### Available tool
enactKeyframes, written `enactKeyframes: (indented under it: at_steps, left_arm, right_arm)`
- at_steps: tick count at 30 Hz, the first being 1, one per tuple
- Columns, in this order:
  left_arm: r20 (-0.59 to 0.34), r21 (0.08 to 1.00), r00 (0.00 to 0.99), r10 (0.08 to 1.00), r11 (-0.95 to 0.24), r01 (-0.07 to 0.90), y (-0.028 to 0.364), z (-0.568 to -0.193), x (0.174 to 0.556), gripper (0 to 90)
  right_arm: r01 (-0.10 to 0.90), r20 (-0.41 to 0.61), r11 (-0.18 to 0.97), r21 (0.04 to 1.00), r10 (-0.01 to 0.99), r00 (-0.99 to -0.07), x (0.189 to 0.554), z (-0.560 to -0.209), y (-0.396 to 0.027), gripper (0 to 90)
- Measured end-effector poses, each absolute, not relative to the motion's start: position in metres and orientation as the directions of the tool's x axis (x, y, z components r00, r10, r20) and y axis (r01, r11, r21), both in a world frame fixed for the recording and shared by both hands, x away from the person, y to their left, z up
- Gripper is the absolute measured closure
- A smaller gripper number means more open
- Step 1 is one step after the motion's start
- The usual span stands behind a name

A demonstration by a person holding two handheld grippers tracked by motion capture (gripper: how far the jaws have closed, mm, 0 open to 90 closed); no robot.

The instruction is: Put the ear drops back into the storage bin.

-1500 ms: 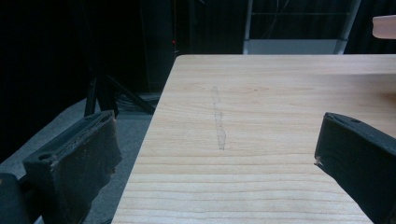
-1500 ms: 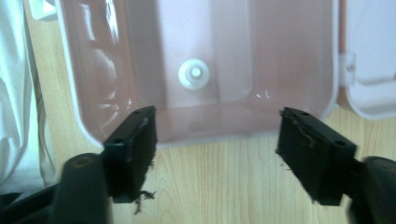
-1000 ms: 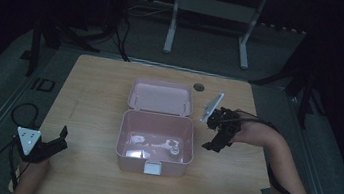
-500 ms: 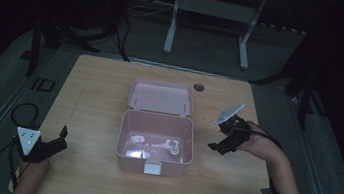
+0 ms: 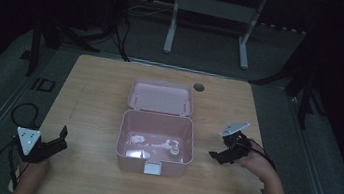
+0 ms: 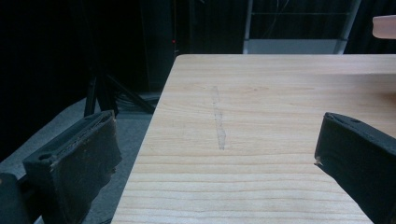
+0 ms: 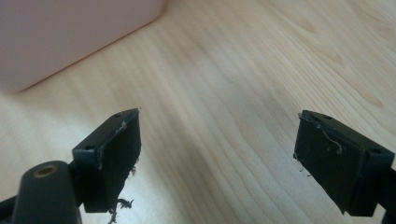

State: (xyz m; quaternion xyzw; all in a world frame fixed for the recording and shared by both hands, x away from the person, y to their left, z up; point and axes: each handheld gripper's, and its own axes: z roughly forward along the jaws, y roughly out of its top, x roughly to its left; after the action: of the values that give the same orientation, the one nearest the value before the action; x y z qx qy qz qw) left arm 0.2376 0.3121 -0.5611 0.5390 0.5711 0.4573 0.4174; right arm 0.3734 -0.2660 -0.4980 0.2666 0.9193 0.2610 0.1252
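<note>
My right gripper (image 5: 218, 156), jaws spread and empty, hovers over bare table (image 5: 94, 97) just right of the open pink box (image 5: 156, 143). My left gripper (image 5: 55, 142), also spread, sits at the near-left corner, well apart.

The left gripper (image 6: 217, 154) has its two black jaws set wide apart with nothing between them, low over the pale wooden counter (image 6: 261, 107). A faint streak (image 6: 218, 119) runs along the wood. A pink box (image 6: 385, 25) edge peeks in at top right.
</note>
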Motion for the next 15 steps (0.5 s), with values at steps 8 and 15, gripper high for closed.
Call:
enactKeyframes:
  at_steps: [8,15]
  left_arm:
    - [0.015,0.972,-0.071,0.997,0.002,0.233,0.312,-0.561,0.237,0.3]
    - [0.017,0.973,-0.072,0.997,0.001,0.232,0.312,-0.561,0.237,0.3]
  right_arm:
    - [0.477,-0.077,0.6,0.643,0.669,-0.739,0.357,-0.518,-0.284,14.0]
    - [0.483,-0.103,0.471,0.738,0.786,-0.61,0.342,-0.528,-0.297,13.8]
